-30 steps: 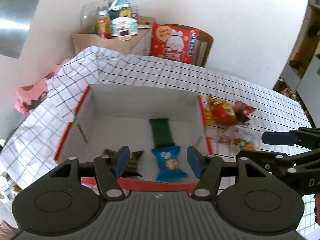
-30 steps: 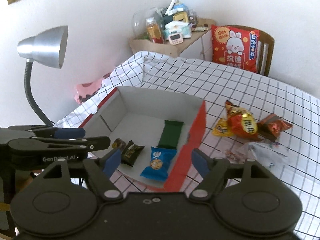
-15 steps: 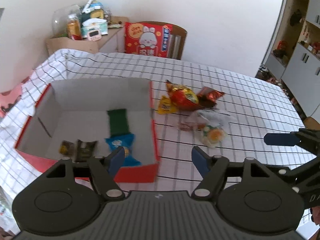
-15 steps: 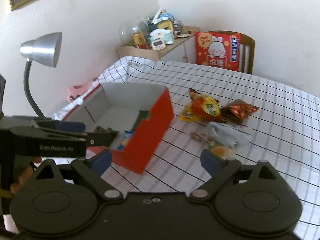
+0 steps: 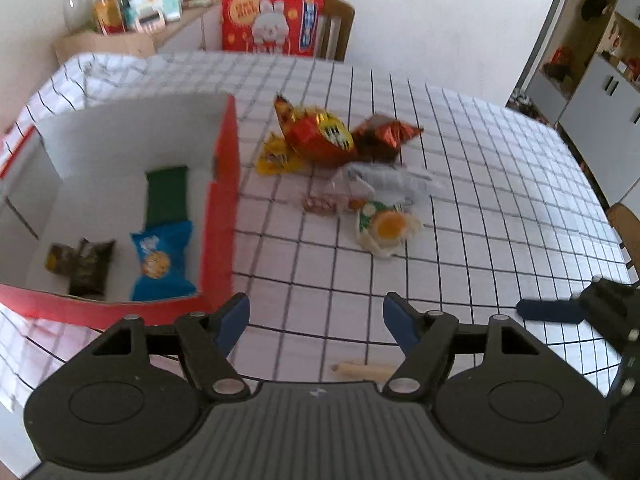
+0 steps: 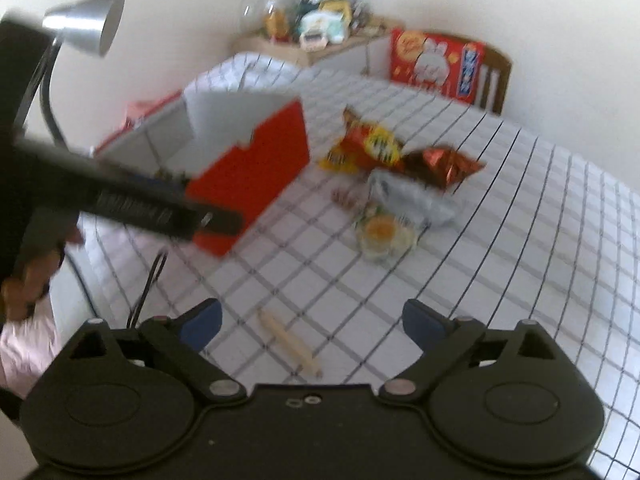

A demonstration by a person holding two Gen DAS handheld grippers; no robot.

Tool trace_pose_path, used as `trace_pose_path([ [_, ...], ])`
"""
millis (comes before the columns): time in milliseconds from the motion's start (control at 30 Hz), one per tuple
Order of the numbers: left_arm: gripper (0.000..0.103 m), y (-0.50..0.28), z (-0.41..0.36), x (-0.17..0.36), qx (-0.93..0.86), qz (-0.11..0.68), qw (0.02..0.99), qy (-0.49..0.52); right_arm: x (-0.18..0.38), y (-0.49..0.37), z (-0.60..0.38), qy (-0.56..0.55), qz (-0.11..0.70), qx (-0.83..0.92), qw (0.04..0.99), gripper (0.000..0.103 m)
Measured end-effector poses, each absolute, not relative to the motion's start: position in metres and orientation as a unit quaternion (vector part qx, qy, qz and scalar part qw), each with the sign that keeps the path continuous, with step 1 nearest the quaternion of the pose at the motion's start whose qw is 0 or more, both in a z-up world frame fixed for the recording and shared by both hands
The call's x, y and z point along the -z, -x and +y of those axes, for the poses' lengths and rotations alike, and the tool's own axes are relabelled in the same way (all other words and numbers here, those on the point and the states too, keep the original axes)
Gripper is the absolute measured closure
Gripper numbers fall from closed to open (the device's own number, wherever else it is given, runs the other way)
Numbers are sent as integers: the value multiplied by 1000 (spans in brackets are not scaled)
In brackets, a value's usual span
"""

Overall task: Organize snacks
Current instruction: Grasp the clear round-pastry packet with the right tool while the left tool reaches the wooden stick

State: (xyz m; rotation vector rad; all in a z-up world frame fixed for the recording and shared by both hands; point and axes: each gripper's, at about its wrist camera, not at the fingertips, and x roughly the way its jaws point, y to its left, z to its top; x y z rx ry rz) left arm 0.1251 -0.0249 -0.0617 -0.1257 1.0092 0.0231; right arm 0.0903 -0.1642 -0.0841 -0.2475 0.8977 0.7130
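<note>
A red box (image 5: 224, 208) with white inner walls holds a green bar (image 5: 166, 196), a blue packet (image 5: 160, 260) and a dark packet (image 5: 90, 268). To its right on the checked cloth lies a loose pile: a red-gold bag (image 5: 320, 136), a brown foil packet (image 5: 384, 136), a clear packet (image 5: 384, 178) and an egg-print packet (image 5: 386, 228). My left gripper (image 5: 316, 322) hovers open and holds nothing, short of the pile. My right gripper (image 6: 312, 326) stands wide, its jaws closing slightly on nothing, above a beige stick (image 6: 288, 342). The egg-print packet (image 6: 382, 236) lies beyond it.
A grey desk lamp (image 6: 84, 24) stands left of the table. A red rabbit-print bag (image 5: 272, 24) leans on a chair at the far edge. A cluttered side cabinet (image 5: 132, 0) sits in the back left corner. Cupboards (image 5: 600, 80) line the right.
Both grippers have swung right from over the box toward the loose pile and dropped lower. Both jaws stand wider than a second ago. The beige stick has come into view.
</note>
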Motion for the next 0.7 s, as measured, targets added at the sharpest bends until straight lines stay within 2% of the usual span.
trace_pose_path([
  [133,30,-140,-34,77,-7,510,858,62,104,-90,-160,146,437,-354,814,20],
  [300,30,-150,-42,96,-4,545,836,63,117,-105,-162,159,447,-357,805,27],
  [433,30,-152,-43,103,-13,561,825,68,114,-134,-175,137,450,-332,818,27],
  [700,31,-144,-52,98,45,539,841,23,114,-198,-166,114,446,-317,829,28],
])
